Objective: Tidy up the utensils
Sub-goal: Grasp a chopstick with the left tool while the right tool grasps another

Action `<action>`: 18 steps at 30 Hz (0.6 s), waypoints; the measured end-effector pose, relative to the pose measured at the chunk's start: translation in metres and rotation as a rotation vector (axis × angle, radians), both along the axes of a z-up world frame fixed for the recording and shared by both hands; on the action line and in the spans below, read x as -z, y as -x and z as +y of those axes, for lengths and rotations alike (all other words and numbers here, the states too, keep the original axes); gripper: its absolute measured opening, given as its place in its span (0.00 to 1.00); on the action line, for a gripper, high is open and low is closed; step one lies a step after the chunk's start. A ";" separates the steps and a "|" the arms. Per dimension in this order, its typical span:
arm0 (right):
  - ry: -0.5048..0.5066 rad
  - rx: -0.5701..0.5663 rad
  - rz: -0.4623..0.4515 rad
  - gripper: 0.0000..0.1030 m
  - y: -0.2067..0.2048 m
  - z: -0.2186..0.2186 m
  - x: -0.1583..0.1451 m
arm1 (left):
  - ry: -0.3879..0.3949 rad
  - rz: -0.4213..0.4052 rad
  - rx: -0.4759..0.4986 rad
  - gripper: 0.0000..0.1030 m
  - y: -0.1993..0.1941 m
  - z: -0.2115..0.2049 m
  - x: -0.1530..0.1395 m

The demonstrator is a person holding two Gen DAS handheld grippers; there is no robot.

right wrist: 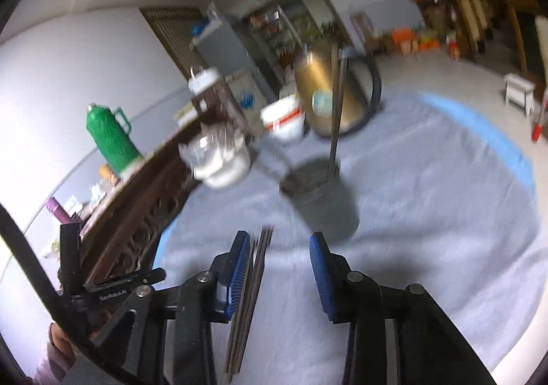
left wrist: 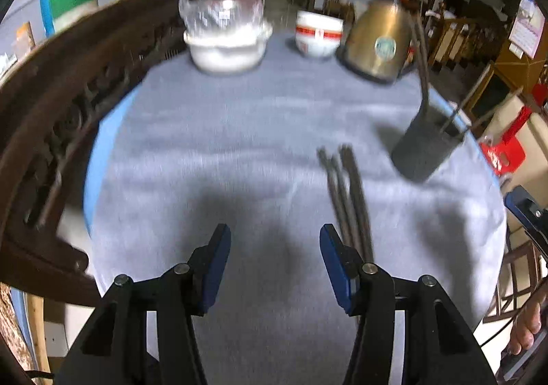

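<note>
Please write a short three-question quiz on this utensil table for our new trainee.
1. True or false: the left hand-held gripper is clamped on a bowl.
2. Where do the loose chopsticks lie? A) flat on the grey tablecloth B) inside the kettle C) on the floor
3. Fill in: some chopsticks already stand in the dark ____.

Key: 1 false, its jaws are open and empty; 2 A; 3 holder.

one kettle (left wrist: 378,42), two bowls (left wrist: 316,36), one holder (left wrist: 426,149), several chopsticks (left wrist: 349,200)
</note>
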State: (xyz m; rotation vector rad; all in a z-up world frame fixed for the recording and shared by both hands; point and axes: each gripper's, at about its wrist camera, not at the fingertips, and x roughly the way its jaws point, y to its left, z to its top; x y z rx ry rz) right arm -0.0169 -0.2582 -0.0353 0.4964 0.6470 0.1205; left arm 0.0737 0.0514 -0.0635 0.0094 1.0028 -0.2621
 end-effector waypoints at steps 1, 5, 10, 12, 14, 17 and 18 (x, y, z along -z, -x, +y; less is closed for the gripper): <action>-0.008 -0.013 0.032 0.38 -0.004 0.005 0.010 | -0.001 0.013 0.002 0.53 0.002 0.000 0.005; -0.012 -0.081 0.138 0.38 -0.021 0.026 0.037 | -0.008 0.040 0.026 0.53 0.012 -0.004 0.020; -0.032 -0.157 0.263 0.40 -0.053 0.048 0.065 | 0.011 0.065 0.009 0.53 0.006 0.001 0.029; -0.043 -0.172 0.289 0.40 -0.062 0.054 0.075 | 0.024 0.070 0.006 0.53 0.003 0.003 0.030; -0.010 -0.180 0.313 0.40 -0.077 0.066 0.084 | 0.025 0.071 0.007 0.53 0.003 0.004 0.032; 0.007 -0.189 0.362 0.36 -0.095 0.079 0.098 | 0.037 0.090 0.004 0.53 -0.001 0.007 0.036; 0.008 -0.192 0.368 0.32 -0.099 0.082 0.101 | 0.041 0.095 0.004 0.53 -0.002 0.009 0.037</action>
